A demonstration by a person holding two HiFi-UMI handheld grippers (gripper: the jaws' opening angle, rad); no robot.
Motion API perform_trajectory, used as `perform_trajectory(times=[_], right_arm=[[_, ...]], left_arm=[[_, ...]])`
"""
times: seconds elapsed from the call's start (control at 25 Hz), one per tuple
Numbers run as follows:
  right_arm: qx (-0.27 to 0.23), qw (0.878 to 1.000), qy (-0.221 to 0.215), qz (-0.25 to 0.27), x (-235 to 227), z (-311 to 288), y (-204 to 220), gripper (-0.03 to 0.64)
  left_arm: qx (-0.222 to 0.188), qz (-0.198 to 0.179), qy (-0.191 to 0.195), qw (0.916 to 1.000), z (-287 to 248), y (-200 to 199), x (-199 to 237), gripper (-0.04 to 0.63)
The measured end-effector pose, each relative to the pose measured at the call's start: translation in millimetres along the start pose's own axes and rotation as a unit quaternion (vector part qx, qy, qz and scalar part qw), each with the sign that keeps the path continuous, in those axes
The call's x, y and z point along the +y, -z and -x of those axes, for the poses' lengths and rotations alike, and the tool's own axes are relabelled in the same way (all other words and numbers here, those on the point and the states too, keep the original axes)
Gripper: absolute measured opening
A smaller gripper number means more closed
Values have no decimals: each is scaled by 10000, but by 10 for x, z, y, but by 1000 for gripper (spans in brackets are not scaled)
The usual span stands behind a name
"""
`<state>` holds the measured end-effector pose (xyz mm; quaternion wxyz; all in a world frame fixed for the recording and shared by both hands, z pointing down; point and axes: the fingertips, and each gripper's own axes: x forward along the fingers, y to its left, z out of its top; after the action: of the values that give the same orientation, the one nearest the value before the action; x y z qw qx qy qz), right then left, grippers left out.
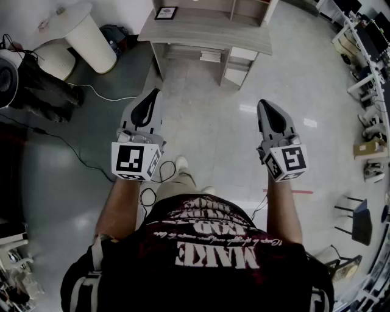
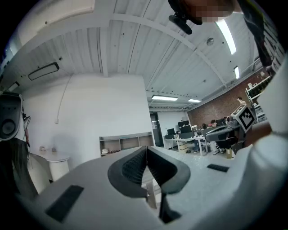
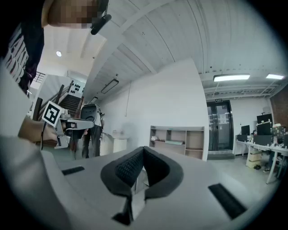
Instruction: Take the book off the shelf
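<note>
A low wooden shelf unit (image 1: 207,29) stands ahead of me against the wall, also seen as the shelf unit (image 3: 177,140) in the right gripper view. A flat, pale book (image 3: 173,142) lies in its middle compartment; a pale stack (image 1: 210,56) shows there from above. My left gripper (image 1: 155,92) and right gripper (image 1: 261,103) are held out side by side over the floor, well short of the shelf. Both are shut with nothing between the jaws, as the left gripper (image 2: 146,148) and right gripper (image 3: 143,148) show in their own views.
A framed picture (image 1: 166,13) lies on the shelf top. A white round pedestal table (image 1: 88,30) and dark gear (image 1: 36,85) stand at the left, with cables (image 1: 97,94) on the floor. Office desks (image 1: 365,36), a cardboard box (image 1: 368,148) and a stool (image 1: 359,219) line the right.
</note>
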<state>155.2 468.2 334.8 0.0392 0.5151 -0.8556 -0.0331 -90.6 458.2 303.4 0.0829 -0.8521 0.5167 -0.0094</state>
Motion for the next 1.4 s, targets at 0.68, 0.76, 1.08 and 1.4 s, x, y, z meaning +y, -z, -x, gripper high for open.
perform_trajectory(times=[0.68,0.76,1.08,1.4], right_arm=[[47,9990,187,-411,-53,-709,60,3],[58,9989,207,-416,-67,-858,56,3],[95,9992,208,-328,133,-1498,-80,3],[245,9988,96,-401,167,-1739,-82,3]], left_arm=[[82,-81,127,9999,-576,131,771,8],[51,-138,150,9998,-654,161,912,8],[156,118,90,9998,-905,374,1723,8],[4,287,298,9991,-1139,435,1871,8]])
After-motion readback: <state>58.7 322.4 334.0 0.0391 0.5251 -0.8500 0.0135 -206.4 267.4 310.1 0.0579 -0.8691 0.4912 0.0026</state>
